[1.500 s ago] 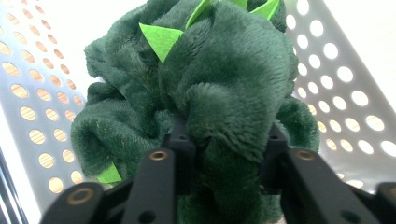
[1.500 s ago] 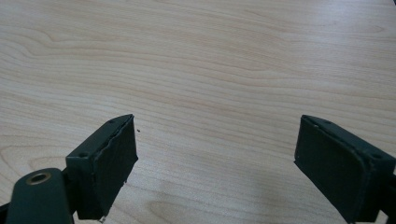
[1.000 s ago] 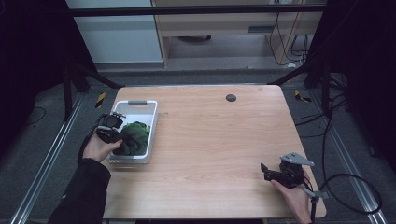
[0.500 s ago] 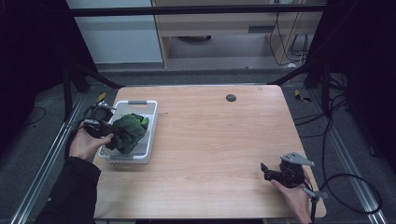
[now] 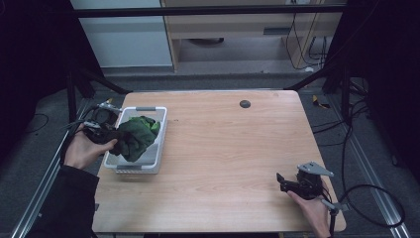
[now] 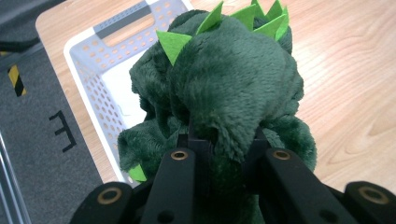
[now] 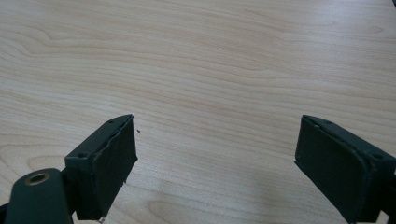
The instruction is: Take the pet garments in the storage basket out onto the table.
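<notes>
- Left gripper [image 5: 101,134]: held in the person's left hand [image 5: 84,151] beyond the table's left edge, beside the white basket [image 5: 148,168]. Its jaws are clamped on a fold of the green plush toy [image 5: 136,136]; in the left gripper view the plush [image 6: 224,88] bulges between and over both black jaws.
- Green plush toy: dark green pile with light green felt spikes [image 6: 212,18] along its ridge. It hangs from the jaws above the basket's left half, its bulk over the basket's interior; whether its lowest part touches the basket floor cannot be told.
- White basket: a perforated rectangular tray [image 6: 88,70] with a grey handle slot at the far rim, standing close to the table's left edge, its long side parallel to that edge.
- Right gripper [image 5: 292,183]: held in the person's right hand [image 5: 312,210] near the table's front right corner. Its jaws stand wide apart with nothing between them; bare wood lies beneath in the right gripper view [image 7: 215,154].
- Table [image 5: 233,158]: light wood, with an unobstructed surface between basket and right gripper. A small dark round insert [image 5: 244,103] sits near the far edge, well apart from both grippers.
- Surroundings: dark frame struts flank both far corners; cables trail on the floor to the right.
</notes>
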The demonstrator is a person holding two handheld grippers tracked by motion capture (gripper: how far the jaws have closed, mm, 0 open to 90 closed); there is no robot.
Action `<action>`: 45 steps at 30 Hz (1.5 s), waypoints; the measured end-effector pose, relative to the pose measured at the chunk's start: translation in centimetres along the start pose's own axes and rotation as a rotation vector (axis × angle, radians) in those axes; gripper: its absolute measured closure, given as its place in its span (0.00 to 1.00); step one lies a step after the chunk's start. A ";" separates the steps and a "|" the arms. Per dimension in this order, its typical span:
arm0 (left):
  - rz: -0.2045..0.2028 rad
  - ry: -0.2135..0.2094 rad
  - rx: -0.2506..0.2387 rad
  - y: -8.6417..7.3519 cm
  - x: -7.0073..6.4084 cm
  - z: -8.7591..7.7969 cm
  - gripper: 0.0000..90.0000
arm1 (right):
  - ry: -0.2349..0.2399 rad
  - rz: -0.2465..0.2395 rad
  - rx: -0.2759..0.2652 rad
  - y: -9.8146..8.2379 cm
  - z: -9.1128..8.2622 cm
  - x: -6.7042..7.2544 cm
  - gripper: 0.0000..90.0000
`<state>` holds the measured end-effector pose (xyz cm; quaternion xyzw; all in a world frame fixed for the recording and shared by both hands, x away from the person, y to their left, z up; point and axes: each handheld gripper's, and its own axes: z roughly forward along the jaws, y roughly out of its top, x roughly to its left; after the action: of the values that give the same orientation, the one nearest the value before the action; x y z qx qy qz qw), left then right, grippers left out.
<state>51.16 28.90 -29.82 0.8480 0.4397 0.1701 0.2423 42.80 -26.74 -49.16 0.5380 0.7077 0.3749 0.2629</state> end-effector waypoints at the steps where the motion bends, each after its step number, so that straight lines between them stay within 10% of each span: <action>1: 0.000 0.000 0.000 0.0 0.0 0.0 0.88 | 0.000 0.000 -0.001 0.0 0.0 0.0 0.14; 21: 0.190 -0.055 -0.002 3.5 -6.1 -1.3 0.88 | -0.011 0.012 -0.027 0.2 -0.3 -0.1 0.13; 45: 0.380 -0.152 0.079 7.5 -13.2 4.0 0.88 | -0.023 0.008 -0.047 0.1 -0.6 -0.2 0.12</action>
<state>50.84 13.22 -29.92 0.9349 0.2586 0.1309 0.2049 42.47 -27.09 -48.81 0.5387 0.6935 0.3863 0.2821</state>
